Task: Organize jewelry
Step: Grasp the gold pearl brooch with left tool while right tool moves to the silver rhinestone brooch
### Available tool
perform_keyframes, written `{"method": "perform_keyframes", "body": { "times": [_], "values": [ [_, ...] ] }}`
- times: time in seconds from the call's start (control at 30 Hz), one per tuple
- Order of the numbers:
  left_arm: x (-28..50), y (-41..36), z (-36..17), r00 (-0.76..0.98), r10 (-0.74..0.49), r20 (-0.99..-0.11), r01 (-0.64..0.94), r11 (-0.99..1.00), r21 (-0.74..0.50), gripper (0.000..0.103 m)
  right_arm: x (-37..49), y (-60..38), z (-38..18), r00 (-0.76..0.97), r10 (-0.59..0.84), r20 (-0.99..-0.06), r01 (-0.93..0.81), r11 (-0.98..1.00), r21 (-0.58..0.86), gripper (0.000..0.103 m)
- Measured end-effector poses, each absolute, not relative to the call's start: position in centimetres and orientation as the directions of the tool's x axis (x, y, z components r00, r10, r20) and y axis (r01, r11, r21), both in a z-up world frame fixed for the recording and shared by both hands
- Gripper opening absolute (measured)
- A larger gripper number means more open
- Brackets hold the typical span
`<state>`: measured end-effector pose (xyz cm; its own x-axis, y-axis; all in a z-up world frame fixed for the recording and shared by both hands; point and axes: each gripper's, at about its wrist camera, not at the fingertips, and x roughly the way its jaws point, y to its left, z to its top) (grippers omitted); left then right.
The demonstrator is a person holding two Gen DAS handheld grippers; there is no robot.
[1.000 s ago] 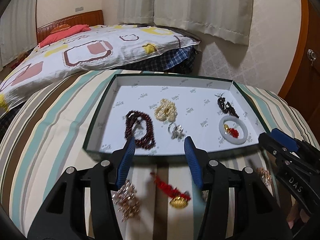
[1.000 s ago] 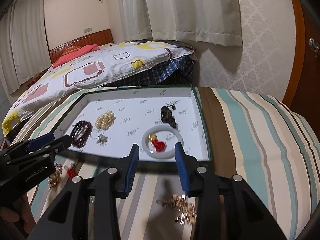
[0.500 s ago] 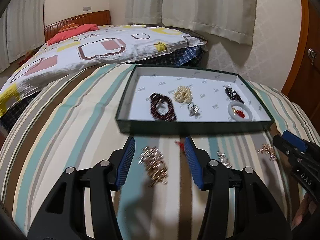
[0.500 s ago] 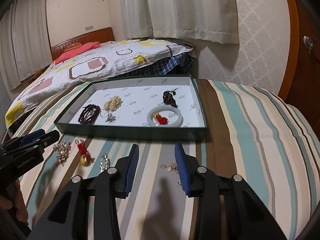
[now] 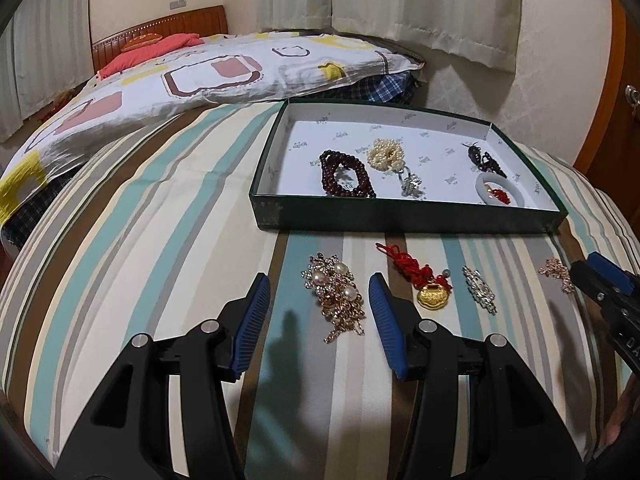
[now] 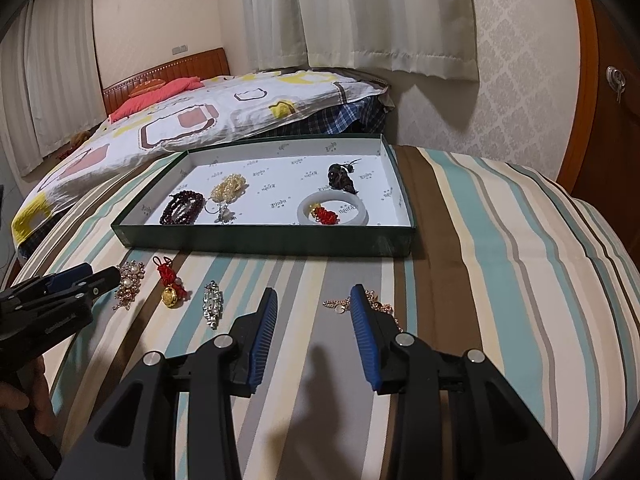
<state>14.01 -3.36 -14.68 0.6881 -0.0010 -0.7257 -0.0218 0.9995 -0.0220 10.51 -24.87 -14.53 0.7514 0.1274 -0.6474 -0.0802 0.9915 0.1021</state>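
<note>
A green box (image 5: 400, 216) (image 6: 260, 242) with a white inside holds a dark red bead bracelet (image 5: 347, 174), a pearl piece (image 5: 386, 153), a silver charm (image 5: 410, 185), a white bangle (image 5: 500, 189) (image 6: 333, 210) and a dark piece (image 5: 482, 158). In front of it on the striped cloth lie a gold pearl brooch (image 5: 338, 296) (image 6: 129, 286), a red knot with gold pendant (image 5: 420, 278) (image 6: 171, 286), a silver brooch (image 5: 479, 290) (image 6: 212, 304) and a rose-gold chain (image 5: 556, 274) (image 6: 340, 306). My left gripper (image 5: 318, 292) is open around the pearl brooch. My right gripper (image 6: 314, 304) is open, its right finger over the chain.
The striped cloth (image 5: 140, 240) covers a rounded surface that falls away at left and right. A bed with a patterned quilt (image 5: 180, 80) lies behind. A wooden door (image 6: 608, 100) stands at the right, curtains (image 6: 380, 12) behind.
Both grippers have pulled back and lowered from above the box to the cloth in front of it. The pearl brooch now lies between the left fingers. Both stay open.
</note>
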Motion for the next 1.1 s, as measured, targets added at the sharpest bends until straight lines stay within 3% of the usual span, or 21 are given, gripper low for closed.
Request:
{"method": "perform_keyframes", "body": {
  "times": [0.47, 0.53, 0.63, 1.1],
  "values": [
    [17.0, -2.8, -16.6, 0.617, -0.03, -0.787, -0.009, 0.999, -0.045, 0.05, 11.1, -24.6, -15.2, 0.735, 0.14, -0.664, -0.088, 0.99, 0.11, 0.039],
    [17.0, -2.7, -16.7, 0.618, -0.036, -0.785, -0.004, 0.999, -0.048, 0.047, 11.2, -24.6, -15.3, 0.734, 0.141, -0.665, -0.089, 0.99, 0.112, 0.039],
    [16.8, -2.5, -16.6, 0.621, -0.045, -0.782, 0.0, 0.998, -0.058, 0.032, 11.2, -24.6, -15.3, 0.732, 0.142, -0.666, -0.089, 0.99, 0.114, 0.039],
    [15.6, -1.7, -15.9, 0.643, -0.051, -0.764, -0.002, 0.998, -0.069, 0.03, 11.4, -23.2, -15.5, 0.721, 0.176, -0.67, -0.122, 0.984, 0.128, 0.039]
  ]
}}
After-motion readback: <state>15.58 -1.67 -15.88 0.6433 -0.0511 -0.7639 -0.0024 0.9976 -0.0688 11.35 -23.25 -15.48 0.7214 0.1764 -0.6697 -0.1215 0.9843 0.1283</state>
